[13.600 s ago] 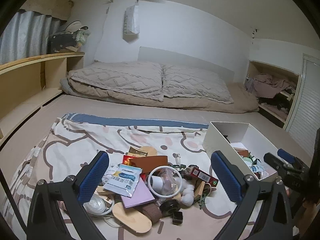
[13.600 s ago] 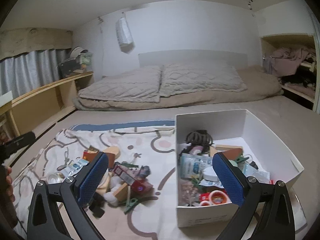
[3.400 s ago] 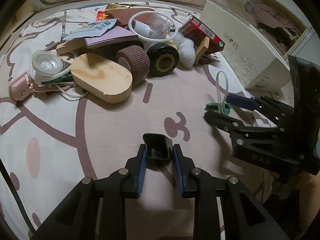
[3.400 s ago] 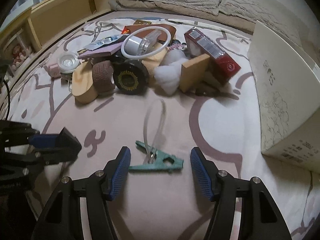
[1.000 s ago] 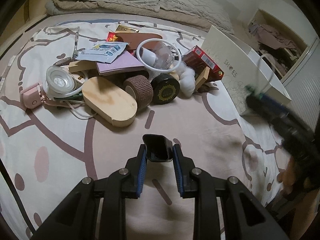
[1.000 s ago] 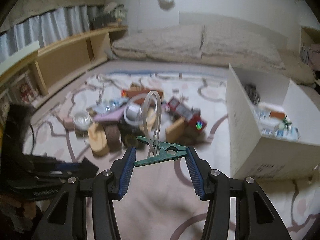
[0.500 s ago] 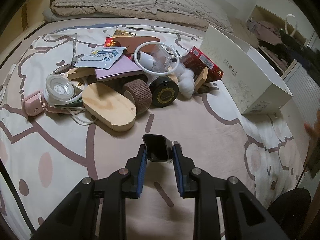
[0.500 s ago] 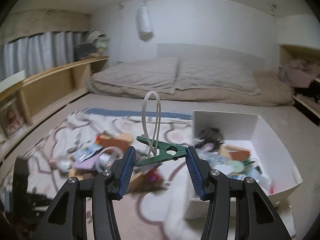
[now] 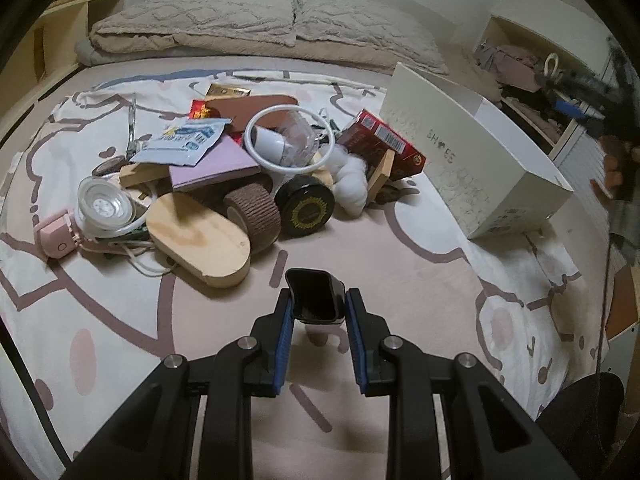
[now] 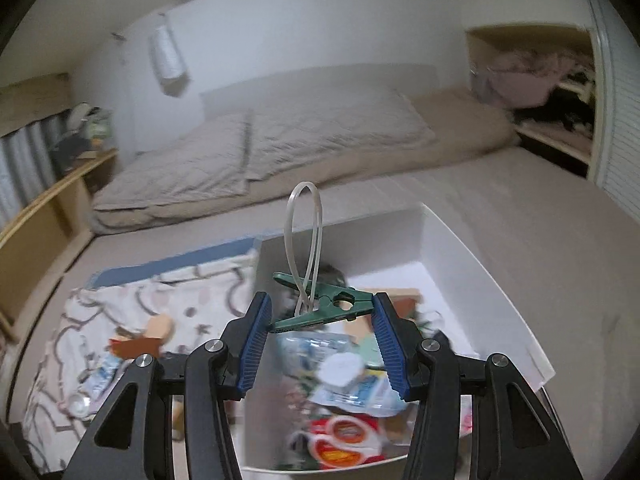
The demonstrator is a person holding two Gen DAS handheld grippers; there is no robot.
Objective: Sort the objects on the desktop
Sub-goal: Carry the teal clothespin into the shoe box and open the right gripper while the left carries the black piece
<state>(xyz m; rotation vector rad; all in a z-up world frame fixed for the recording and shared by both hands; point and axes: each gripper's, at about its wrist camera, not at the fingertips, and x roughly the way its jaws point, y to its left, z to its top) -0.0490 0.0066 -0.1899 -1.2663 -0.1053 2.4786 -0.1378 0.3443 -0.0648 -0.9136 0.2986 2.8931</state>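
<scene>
My left gripper [image 9: 318, 306] is shut on a small black cap [image 9: 316, 294] and holds it just above the patterned sheet, in front of the pile of loose objects [image 9: 256, 168]. My right gripper [image 10: 320, 320] is shut on a green clothes peg [image 10: 324, 306] with a white loop [image 10: 303, 232] hanging through it. It holds the peg in the air over the open white box [image 10: 460, 264], which holds several small items. The box also shows in the left wrist view [image 9: 472, 160], with the right gripper [image 9: 576, 88] above its far side.
The pile holds a wooden oval board [image 9: 200, 240], a brown tape roll [image 9: 254, 214], a black round tin [image 9: 306, 210], a red carton [image 9: 384, 146], a white ring [image 9: 288, 140] and a pink device [image 9: 56, 236]. Pillows [image 9: 260, 16] lie behind. Shelves run on the left [image 10: 44, 208].
My right gripper has carried the green peg from beside the pile up and right to above the white box. My left gripper has stayed shut on the black cap, lifting slightly.
</scene>
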